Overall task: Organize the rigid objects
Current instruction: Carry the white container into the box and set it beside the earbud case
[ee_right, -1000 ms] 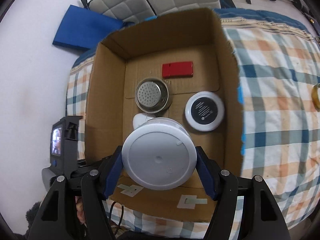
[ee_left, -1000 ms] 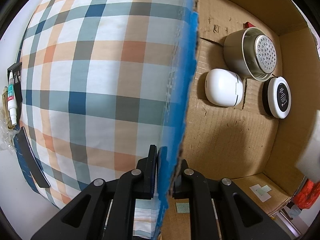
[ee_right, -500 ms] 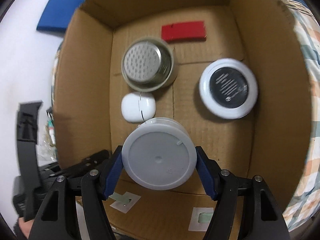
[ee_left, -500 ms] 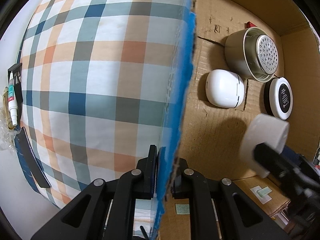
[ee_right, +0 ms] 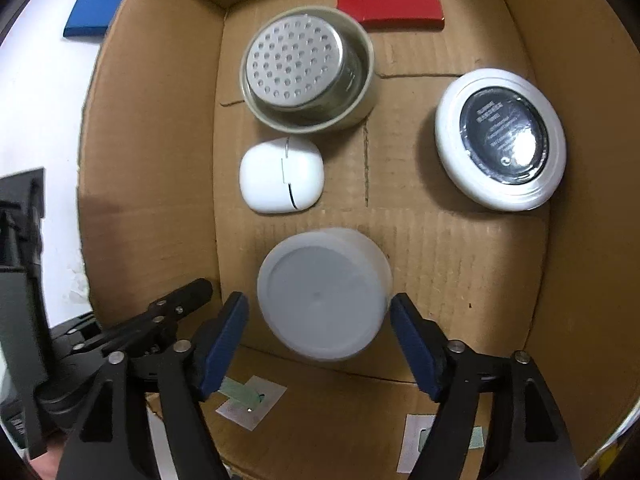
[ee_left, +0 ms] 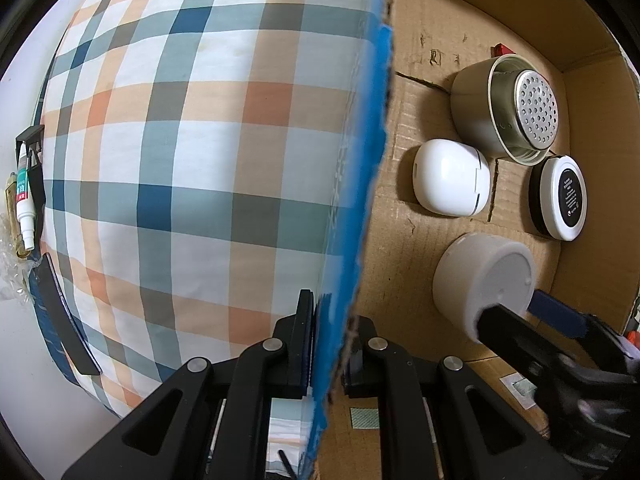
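An open cardboard box holds a perforated metal cup, a white earbud case, a round white-rimmed black disc and a red flat bar. A white round jar rests on the box floor near its front wall. My right gripper straddles the jar and its jaws are opening; the blue pads stand just clear of its sides. My left gripper is shut on the box's blue-taped side wall. The jar also shows in the left wrist view.
The box sits on a plaid bedspread. A small white tube and dark flat items lie at the bed's left edge. A blue pad lies beyond the box, and a black device stands left of it.
My right gripper has come down into the box with the white jar, and its jaws have spread off the jar, which now lies on the floor. The left gripper has not moved.
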Demonstrator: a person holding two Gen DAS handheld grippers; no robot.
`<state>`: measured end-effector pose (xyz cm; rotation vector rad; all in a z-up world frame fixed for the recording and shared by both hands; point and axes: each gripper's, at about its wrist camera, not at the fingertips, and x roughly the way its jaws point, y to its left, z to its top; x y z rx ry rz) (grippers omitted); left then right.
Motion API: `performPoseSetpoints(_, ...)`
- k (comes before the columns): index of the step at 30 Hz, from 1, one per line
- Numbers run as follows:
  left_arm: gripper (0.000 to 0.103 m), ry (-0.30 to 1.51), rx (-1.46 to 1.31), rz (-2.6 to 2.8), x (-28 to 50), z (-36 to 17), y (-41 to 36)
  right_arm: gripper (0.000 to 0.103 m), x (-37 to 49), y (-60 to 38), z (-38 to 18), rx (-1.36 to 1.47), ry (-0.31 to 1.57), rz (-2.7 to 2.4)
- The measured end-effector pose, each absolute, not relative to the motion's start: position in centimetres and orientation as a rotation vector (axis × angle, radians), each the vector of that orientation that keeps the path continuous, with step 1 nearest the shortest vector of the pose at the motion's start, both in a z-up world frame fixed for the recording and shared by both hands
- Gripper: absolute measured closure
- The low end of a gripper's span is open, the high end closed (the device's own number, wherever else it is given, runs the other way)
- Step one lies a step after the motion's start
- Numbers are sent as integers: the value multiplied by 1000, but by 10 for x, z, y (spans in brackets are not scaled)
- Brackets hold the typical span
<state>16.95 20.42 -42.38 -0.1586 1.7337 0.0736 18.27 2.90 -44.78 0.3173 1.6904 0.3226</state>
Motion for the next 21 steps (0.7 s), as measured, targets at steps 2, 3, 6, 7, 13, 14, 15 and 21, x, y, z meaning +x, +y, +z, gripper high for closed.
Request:
performPoseSetpoints(2,95,1734,-154,74,170,-424,204,13,185,24,-442,313,1684,317)
performPoseSetpoints(3,95,1734,-152,74,170,-424,203,12,186,21,-438,307,1676,308)
performPoseSetpoints(6,95,1734,-150,75,170,-424,201,3,185,10,-423,275,1648,274)
performPoseSetpoints(7,95,1734,-150,76,171,-424,201,1,184,7,-418,268,1637,259)
performPoseSetpoints(13,95,1733,-147,80,172,-424,198,0,171,-11,-388,229,1569,181)
performPoseSetpoints(14,95,1734,-146,79,172,-424,198,0,169,-13,-383,218,1558,167)
performPoseSetpoints(15,95,1734,-144,80,172,-424,198,0,167,-15,-377,203,1543,161)
performPoseSetpoints(21,95,1736,-143,82,173,-424,197,0,161,-18,-346,140,1460,111)
